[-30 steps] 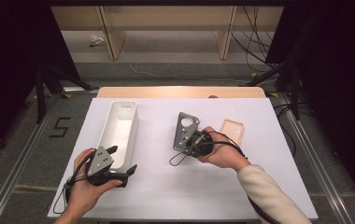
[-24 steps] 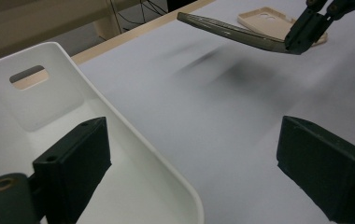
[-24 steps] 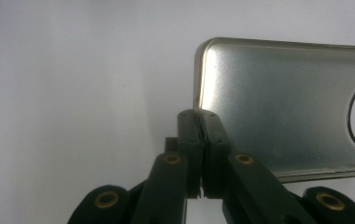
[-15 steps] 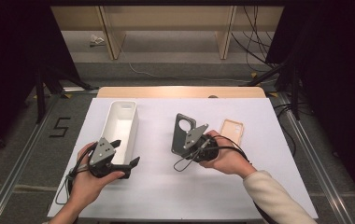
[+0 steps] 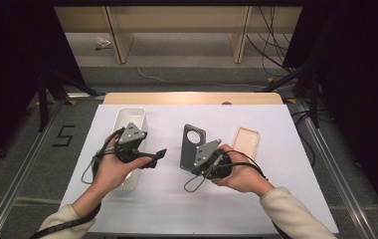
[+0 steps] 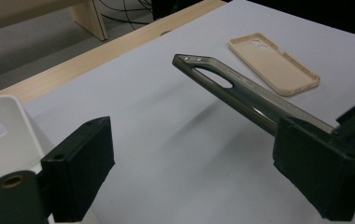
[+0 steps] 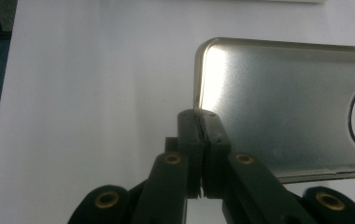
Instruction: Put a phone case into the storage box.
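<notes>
The dark phone case (image 5: pixel 192 145) is a thin grey shell with a round camera hole near its far end, and it is held off the white table cover (image 5: pixel 276 129), tilted, near the middle of the table. The right gripper (image 5: pixel 208 158) pinches it by one edge near a corner, its jaws closed tight on the thin wall. The right gripper view shows that pinch up close, along with the shiny brushed inner face of the case (image 7: pixel 283 102) and the curve of the hole. The left gripper view shows the case (image 6: pixel 241 91) edge-on, with two small buttons at its far corner. The left gripper (image 5: pixel 149 154) has its jaws spread wide with nothing between them; they have just been closing a little. It hovers over the near end of the white tray (image 5: pixel 130 115) on the left. A beige phone case (image 5: pixel 246 142) lies flat, hollow side up, just right of the dark one.
</notes>
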`<state>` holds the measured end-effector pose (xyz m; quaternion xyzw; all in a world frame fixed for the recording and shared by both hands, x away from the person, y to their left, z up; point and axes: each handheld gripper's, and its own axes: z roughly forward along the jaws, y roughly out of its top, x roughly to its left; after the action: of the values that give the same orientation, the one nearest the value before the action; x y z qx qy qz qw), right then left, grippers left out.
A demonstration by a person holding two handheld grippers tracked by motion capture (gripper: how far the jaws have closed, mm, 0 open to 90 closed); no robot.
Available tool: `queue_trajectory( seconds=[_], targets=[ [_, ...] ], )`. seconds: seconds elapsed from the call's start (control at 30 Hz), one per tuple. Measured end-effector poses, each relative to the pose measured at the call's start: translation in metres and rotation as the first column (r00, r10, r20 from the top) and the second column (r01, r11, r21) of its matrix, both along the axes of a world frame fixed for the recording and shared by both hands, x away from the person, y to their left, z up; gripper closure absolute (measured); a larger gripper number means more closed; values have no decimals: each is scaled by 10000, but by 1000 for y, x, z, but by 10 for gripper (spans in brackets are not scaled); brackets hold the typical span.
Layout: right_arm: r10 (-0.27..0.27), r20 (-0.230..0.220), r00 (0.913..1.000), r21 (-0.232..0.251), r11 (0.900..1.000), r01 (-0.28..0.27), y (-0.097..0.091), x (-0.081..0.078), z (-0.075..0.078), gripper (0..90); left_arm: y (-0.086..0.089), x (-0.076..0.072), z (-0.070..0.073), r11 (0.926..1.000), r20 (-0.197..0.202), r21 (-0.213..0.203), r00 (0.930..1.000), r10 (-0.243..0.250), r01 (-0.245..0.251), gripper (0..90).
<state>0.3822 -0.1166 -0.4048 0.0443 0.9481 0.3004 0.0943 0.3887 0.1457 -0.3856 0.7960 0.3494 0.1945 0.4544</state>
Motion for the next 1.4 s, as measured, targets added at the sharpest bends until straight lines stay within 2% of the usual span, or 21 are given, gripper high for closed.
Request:
queue_trajectory(
  seconds=[0.2, 0.53, 0.67, 0.9, 1.1, 1.17, 1.2, 1.33, 1.37, 1.4],
  targets=[
    [106, 70, 9999, 28, 9999, -106, -1, -5, 2, 892, -25, 23, 3, 9997, -332, 227, 9994, -101, 109, 145],
    [73, 187, 9998, 96, 9999, -75, -2, -9, 5, 892, -47, 45, 6, 9998, -798, 162, 9967, -124, 137, 148],
    [96, 178, 9998, 110, 9999, -98, -2, -10, 5, 892, -52, 50, 6, 9997, -997, 174, 9949, -139, 157, 149],
    [137, 239, 9996, 106, 9998, -139, -1, -12, 6, 892, -61, 62, 0, 9997, -1619, 209, 9868, -47, 82, 167],
    [187, 279, 9994, 115, 9998, -190, 0, -13, 6, 892, -67, 70, -2, 9997, -1869, 230, 9822, 166, -125, 225],
    [195, 348, 9992, 136, 9997, -199, 0, -13, 7, 892, -69, 74, -2, 9996, -2159, 213, 9761, 245, -204, 256],
    [195, 348, 9992, 136, 9997, -199, 0, -13, 7, 892, -69, 74, -2, 9996, -2159, 213, 9761, 245, -204, 271],
    [200, 346, 9992, 130, 9997, -204, 1, -14, 7, 892, -70, 77, -2, 9985, -2469, 107, 9675, 543, -533, 322],
    [157, 325, 9993, 105, 9998, -161, 1, -14, 7, 892, -71, 79, -3, 9979, -2662, 202, 9617, 653, -621, 356],
    [157, 325, 9993, 105, 9998, -161, 1, -14, 7, 892, -71, 79, -3, 9979, -2662, 202, 9617, 653, -621, 366]
  ],
)
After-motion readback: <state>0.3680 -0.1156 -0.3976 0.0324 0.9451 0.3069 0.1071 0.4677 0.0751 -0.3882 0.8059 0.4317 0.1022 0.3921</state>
